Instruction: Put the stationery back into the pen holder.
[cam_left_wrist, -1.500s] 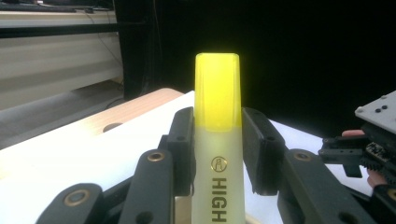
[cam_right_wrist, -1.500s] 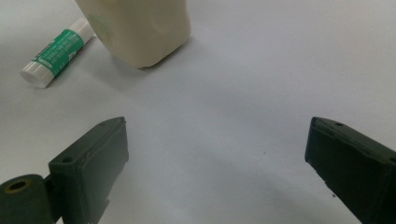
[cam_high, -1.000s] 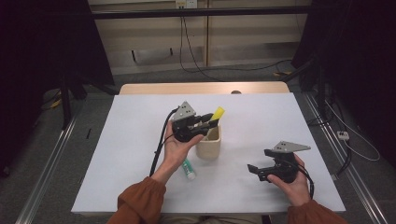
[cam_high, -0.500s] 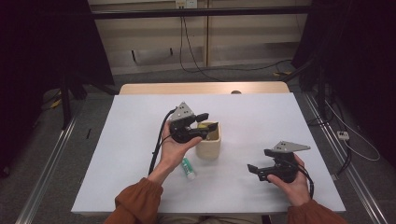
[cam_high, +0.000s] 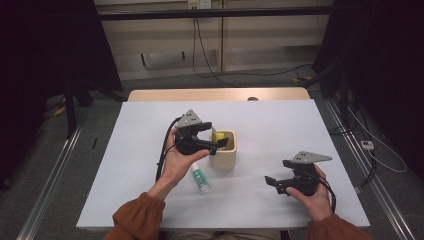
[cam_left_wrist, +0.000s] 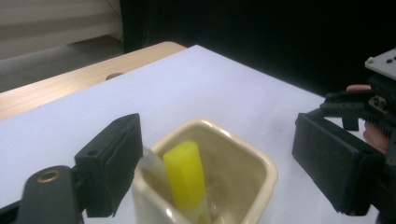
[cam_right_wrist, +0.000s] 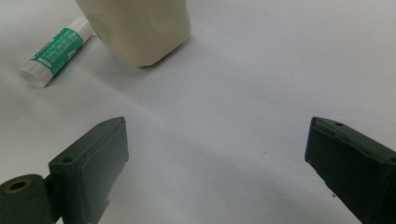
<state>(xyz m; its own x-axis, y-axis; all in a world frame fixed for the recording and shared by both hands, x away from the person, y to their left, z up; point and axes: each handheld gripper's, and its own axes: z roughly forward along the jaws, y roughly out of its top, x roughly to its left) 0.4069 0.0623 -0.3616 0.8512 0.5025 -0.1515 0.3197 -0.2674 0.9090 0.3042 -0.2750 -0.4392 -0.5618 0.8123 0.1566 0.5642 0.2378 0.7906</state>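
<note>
A cream square cup (cam_high: 223, 159) stands mid-table. A yellow marker (cam_high: 220, 138) leans inside it, seen close in the left gripper view as a yellow block (cam_left_wrist: 186, 175) against the cup's rim (cam_left_wrist: 261, 163). My left gripper (cam_high: 214, 136) hovers over the cup. Its jaws have just been opening and now stand wide on either side of the marker, with the pads clear of it. My right gripper (cam_high: 276, 171) rests at the table's right, open, with bare table between its jaws (cam_right_wrist: 217, 158).
A green and white glue stick (cam_high: 201, 178) lies on the table just in front of the cup, also at the upper left of the right gripper view (cam_right_wrist: 58, 51). The white tabletop (cam_high: 280, 125) ends at a wooden strip at the back.
The yellow marker, held up in the left gripper above the cup a second ago, now sits down inside the cup. The left jaws have opened. The right hand has stayed put.
</note>
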